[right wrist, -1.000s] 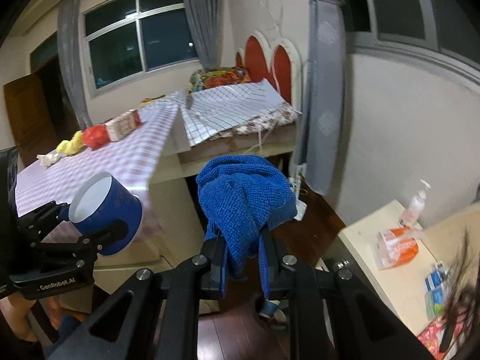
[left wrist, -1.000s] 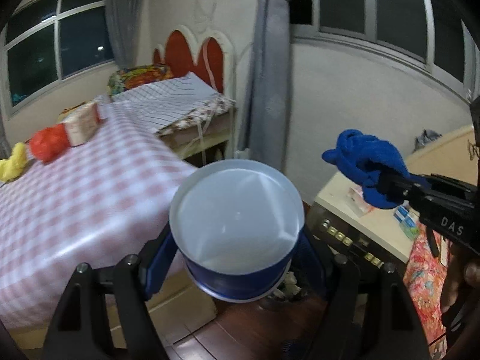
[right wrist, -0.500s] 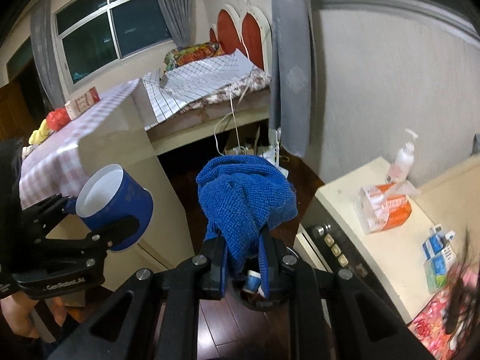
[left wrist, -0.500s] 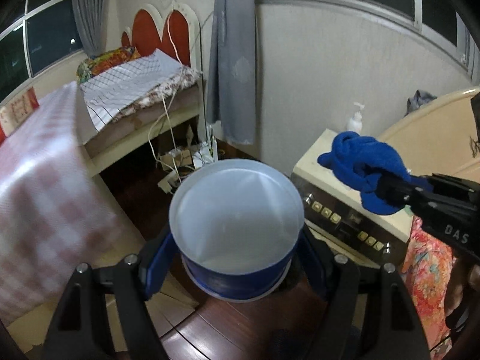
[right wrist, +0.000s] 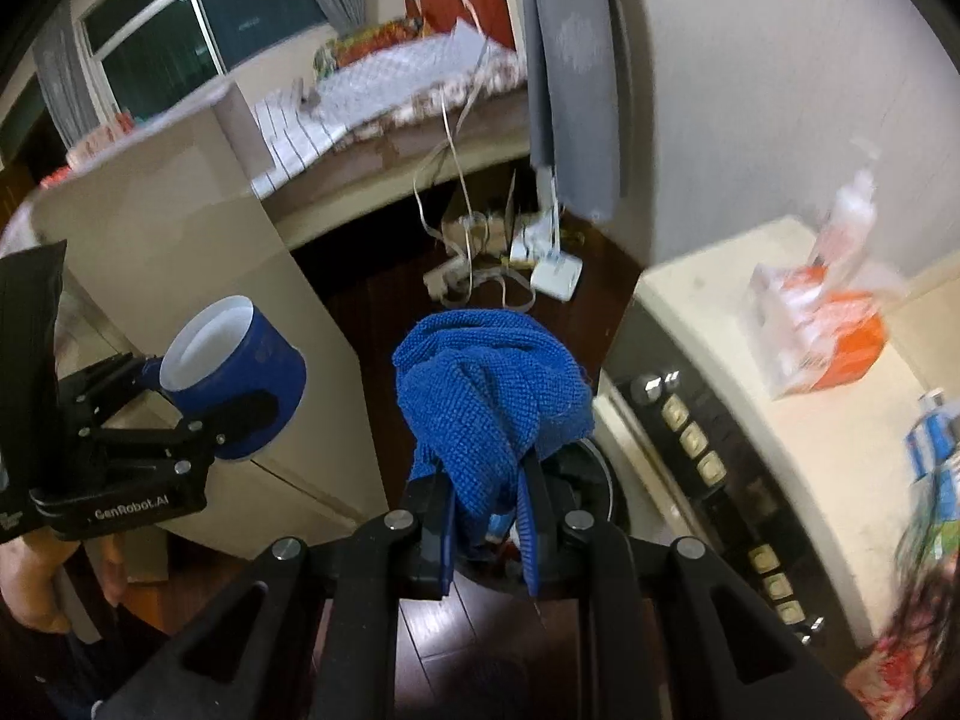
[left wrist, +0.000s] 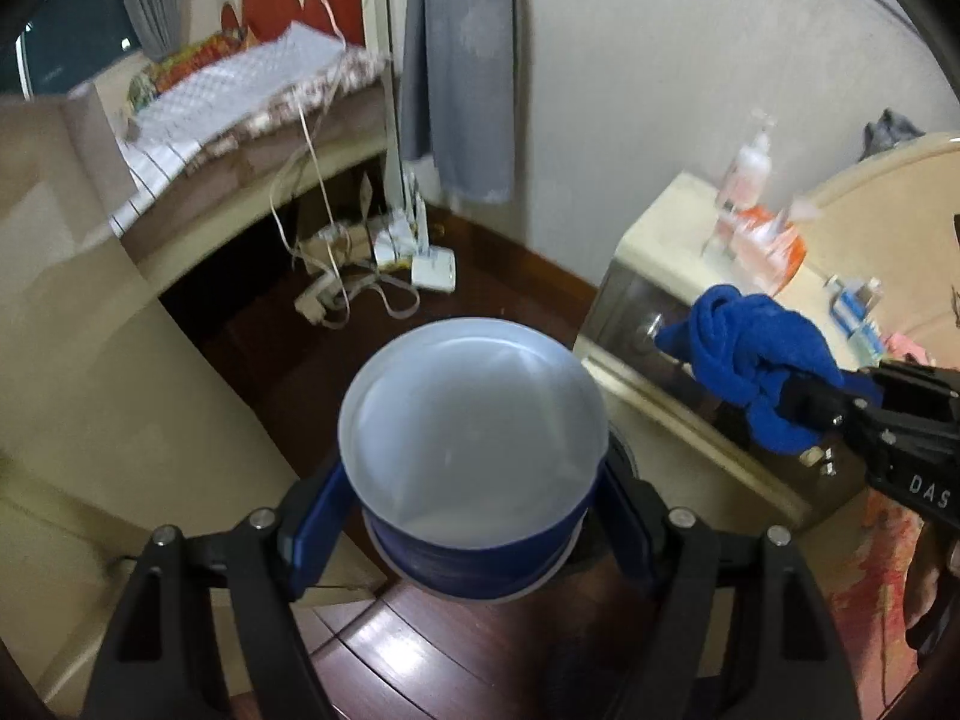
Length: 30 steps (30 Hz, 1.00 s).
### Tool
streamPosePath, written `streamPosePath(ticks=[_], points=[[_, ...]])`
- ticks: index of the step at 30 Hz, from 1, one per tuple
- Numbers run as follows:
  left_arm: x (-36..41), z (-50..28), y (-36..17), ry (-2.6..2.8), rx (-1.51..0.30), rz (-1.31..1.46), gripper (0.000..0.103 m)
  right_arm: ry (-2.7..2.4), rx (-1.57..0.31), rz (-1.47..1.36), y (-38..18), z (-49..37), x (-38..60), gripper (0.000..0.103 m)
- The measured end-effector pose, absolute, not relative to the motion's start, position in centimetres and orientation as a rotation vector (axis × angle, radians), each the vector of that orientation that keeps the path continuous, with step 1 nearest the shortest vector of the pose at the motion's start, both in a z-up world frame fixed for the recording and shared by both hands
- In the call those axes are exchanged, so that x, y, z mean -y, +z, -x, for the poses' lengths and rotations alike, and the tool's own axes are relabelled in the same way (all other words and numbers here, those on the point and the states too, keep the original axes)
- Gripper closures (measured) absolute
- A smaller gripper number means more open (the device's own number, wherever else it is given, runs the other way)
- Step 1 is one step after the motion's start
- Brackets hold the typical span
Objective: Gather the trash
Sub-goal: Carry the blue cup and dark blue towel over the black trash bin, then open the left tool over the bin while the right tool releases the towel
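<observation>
Broadly, the biggest risk sits below both tools: a dark round bin [right wrist: 591, 480] on the wooden floor [left wrist: 480, 648], mostly hidden behind the load in each view, so aiming a drop into it has to be done half blind. Just to the right of the right gripper [right wrist: 489, 531] stands a cream cabinet [right wrist: 750, 324] with a row of buttons facing the bin; a swing that way could knock it or shake the tissue pack [right wrist: 822, 330] on top. To the left of the left gripper [left wrist: 474, 531] a pale cupboard panel [left wrist: 102, 360] stands close, leaving a narrow lane between the two pieces of furniture.

The blue cup [left wrist: 471, 456] is clamped across its body between the left gripper's jaws, which stand wide on it, mouth facing the camera. Its wall looks thin, so I judge a hard squeeze could buckle it, and a release made off-centre could send it bouncing off the bin rim.

The blue cloth [right wrist: 492, 396] is pinched in the right gripper's closed jaws, bunched above the fingertips with folds hanging down beside them. Loose loops may snag on the pads when the jaws part, leaving it dangling rather than falling. Beyond both grippers, a tangle of cables [left wrist: 354, 282] lies on the floor, well apart for now.
</observation>
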<state>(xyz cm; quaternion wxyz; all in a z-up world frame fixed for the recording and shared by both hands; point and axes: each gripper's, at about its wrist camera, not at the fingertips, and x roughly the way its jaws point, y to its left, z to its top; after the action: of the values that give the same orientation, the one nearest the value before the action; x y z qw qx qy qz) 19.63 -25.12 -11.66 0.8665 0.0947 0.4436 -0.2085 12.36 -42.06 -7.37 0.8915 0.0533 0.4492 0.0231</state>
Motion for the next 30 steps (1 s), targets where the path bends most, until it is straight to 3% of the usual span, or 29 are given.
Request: streamPosePath(ticks=[17,25,26,28,30], points=[[31.1,-24.0,-25.3,-0.541,-1.159,-0.273,0.026,0.058,-1.212,-0.119,-23.7,-17.8,46.3,0.085],[31.3,-25.8,-31.6,-0.547,-1.338,-0.172,0.023,0.120,-1.287,-0.057,-30.0,-20.1,45.7,0.081],[31.3,-25.8,-32.2,-0.524,-1.360,-0.188,0.021,0.117,-1.288,-0.047,-30.4,-20.3,45.7,0.075],[30.9,-25.3,-32.2,-0.500,-1.341,-0.220,0.018,0.048,-1.289,-0.014,-31.0,-20.3,45.8,0.021],[29.8,-24.7,-31.5,-0.460,-1.314,-0.243,0.010,0.053,-1.277,-0.044,-30.6,-20.1,46.2,0.019]])
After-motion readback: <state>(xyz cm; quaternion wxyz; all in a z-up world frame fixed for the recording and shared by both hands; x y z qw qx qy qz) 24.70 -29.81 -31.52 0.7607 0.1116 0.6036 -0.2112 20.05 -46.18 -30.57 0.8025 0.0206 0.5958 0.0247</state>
